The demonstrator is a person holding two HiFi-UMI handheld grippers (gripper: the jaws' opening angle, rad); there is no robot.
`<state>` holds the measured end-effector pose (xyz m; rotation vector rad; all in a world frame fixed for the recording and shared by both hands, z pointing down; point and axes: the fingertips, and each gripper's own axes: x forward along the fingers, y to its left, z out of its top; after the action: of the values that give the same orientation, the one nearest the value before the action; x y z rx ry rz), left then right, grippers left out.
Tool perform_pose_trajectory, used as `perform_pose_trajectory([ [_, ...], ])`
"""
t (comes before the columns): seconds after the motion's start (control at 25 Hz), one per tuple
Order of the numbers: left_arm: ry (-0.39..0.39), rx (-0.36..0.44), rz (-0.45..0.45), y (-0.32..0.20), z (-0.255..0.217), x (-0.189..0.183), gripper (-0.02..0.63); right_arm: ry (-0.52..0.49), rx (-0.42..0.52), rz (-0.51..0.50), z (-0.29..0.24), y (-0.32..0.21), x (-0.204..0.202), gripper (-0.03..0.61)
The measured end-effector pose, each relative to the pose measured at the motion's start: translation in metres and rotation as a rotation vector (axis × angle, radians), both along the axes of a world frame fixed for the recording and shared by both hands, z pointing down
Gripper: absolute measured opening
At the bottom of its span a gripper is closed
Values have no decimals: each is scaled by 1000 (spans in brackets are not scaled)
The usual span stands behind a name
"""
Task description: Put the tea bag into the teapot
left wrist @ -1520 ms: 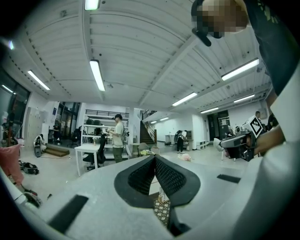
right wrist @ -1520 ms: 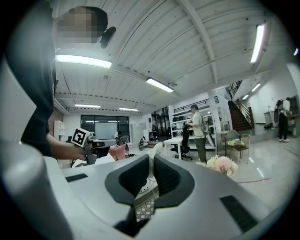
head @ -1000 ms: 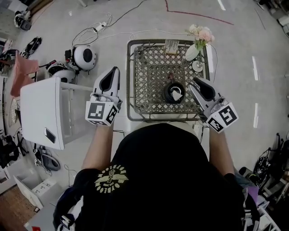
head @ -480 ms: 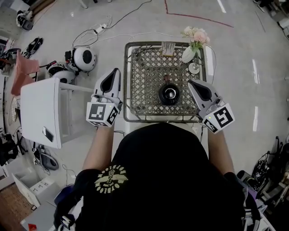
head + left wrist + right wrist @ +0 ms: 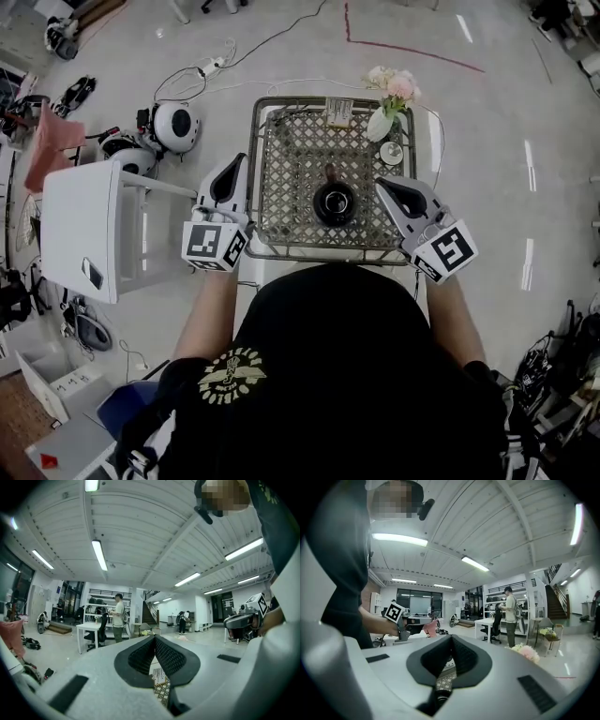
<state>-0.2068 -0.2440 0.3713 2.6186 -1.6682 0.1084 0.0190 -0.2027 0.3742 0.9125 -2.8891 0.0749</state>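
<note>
A black teapot [image 5: 335, 202] stands near the middle of the lattice-topped table [image 5: 281, 150], its lid off. Its opening is dark with a pale glint, and I cannot make out the tea bag. My right gripper [image 5: 380, 184] hovers just right of the teapot over the table's right side; its jaws are shut with nothing between them [image 5: 451, 637]. My left gripper [image 5: 237, 159] is held beyond the table's left rim, pointing level. Its pads meet at the tip [image 5: 153, 638] and hold nothing.
A white vase of pink flowers [image 5: 389, 98] and a small round white dish [image 5: 391, 152] sit at the table's far right corner. A printed card [image 5: 337, 111] leans at the far edge. A white side table [image 5: 84, 230], round white devices [image 5: 175, 124] and cables lie on the floor at left.
A white tea bag showed at the teapot's mouth a second ago and is no longer seen. The right gripper has drawn back from the teapot; the left gripper shifted slightly.
</note>
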Motion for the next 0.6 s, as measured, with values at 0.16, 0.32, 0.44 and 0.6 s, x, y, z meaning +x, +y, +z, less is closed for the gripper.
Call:
perform_pose_trajectory([
  [0.16, 8, -2, -20, 5, -1, 14, -3, 3, -2, 35, -2, -5, 30, 9],
  [0.32, 3, -8, -38, 13, -1, 27, -3, 40, -8, 104, 1, -11, 72, 9],
  [0.44, 2, -22, -59, 19, 2, 33, -3, 44, -13, 150, -1, -13, 100, 9],
  [0.6, -2, -33, -67, 22, 5, 48, -3, 20, -23, 170, -3, -14, 123, 9],
])
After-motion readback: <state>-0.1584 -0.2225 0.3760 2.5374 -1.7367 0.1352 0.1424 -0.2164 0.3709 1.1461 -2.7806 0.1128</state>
